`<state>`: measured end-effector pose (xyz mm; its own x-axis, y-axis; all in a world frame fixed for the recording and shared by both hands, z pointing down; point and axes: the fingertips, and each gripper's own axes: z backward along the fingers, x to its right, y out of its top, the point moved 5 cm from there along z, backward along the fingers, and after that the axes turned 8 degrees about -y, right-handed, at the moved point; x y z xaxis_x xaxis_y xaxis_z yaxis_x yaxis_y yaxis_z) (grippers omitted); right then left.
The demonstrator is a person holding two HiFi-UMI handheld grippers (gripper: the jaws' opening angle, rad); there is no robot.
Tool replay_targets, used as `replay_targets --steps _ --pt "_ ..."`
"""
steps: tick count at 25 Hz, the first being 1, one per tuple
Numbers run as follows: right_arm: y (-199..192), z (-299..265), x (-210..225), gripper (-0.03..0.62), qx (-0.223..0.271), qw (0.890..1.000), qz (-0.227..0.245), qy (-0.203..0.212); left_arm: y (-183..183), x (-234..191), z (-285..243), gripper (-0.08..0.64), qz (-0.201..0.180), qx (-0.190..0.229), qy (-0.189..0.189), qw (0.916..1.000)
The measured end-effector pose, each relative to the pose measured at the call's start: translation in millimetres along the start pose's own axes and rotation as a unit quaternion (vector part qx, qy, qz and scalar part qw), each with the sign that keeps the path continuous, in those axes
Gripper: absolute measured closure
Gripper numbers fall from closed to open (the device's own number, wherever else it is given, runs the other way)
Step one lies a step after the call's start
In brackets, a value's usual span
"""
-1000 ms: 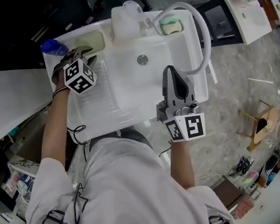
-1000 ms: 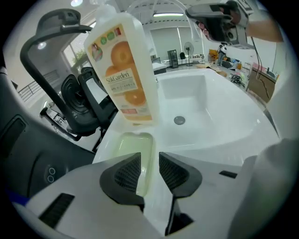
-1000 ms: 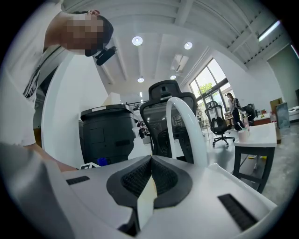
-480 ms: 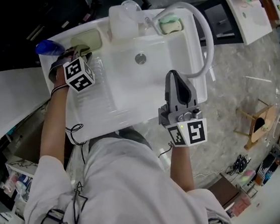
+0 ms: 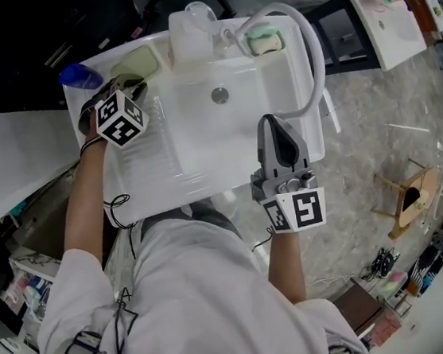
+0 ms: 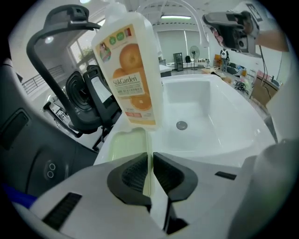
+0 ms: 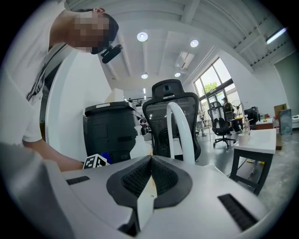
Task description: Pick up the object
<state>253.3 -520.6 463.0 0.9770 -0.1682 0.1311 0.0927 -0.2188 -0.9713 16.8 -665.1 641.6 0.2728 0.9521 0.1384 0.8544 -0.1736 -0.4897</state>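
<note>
A shallow pale green dish (image 5: 137, 62) (image 6: 125, 148) lies on the back left corner of the white sink unit (image 5: 204, 166). My left gripper (image 5: 129, 86) (image 6: 149, 164) is at that dish, its jaws closing onto the dish's thin right wall, which fills the narrow gap between the pads. An orange-labelled plastic bottle (image 5: 186, 34) (image 6: 131, 70) stands just behind the dish. My right gripper (image 5: 278, 129) (image 7: 150, 162) hovers over the sink's front right edge, shut, with nothing between its pads.
The basin has a drain (image 5: 219, 95) (image 6: 181, 125). A white hose (image 5: 314, 48) arcs over its right side, near a green soap holder (image 5: 263, 40). A blue object (image 5: 79, 75) sits left of the sink. A black office chair (image 6: 88, 100) stands behind it.
The left gripper's jaws have drawn together at the dish's edge. The right gripper has barely moved.
</note>
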Motion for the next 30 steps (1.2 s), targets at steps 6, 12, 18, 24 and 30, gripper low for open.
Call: replay_targets --steps 6,12,18,24,30 --pt "8 14 -4 0.586 0.015 1.000 0.007 0.008 23 10 45 0.508 0.043 0.066 0.028 0.9965" --pt "21 32 -10 0.586 0.035 0.999 0.014 0.028 48 29 107 0.508 0.053 0.118 0.087 0.9878" --pt "38 51 -14 0.586 0.064 0.997 0.015 0.042 58 60 168 0.508 0.071 0.167 0.138 0.9738" --pt "50 65 -16 0.586 0.073 0.996 0.014 0.048 64 84 231 0.508 0.090 0.213 0.200 0.9521" --pt "65 71 -28 0.586 0.088 0.993 0.009 0.073 52 110 294 0.508 0.127 0.261 0.266 0.9191"
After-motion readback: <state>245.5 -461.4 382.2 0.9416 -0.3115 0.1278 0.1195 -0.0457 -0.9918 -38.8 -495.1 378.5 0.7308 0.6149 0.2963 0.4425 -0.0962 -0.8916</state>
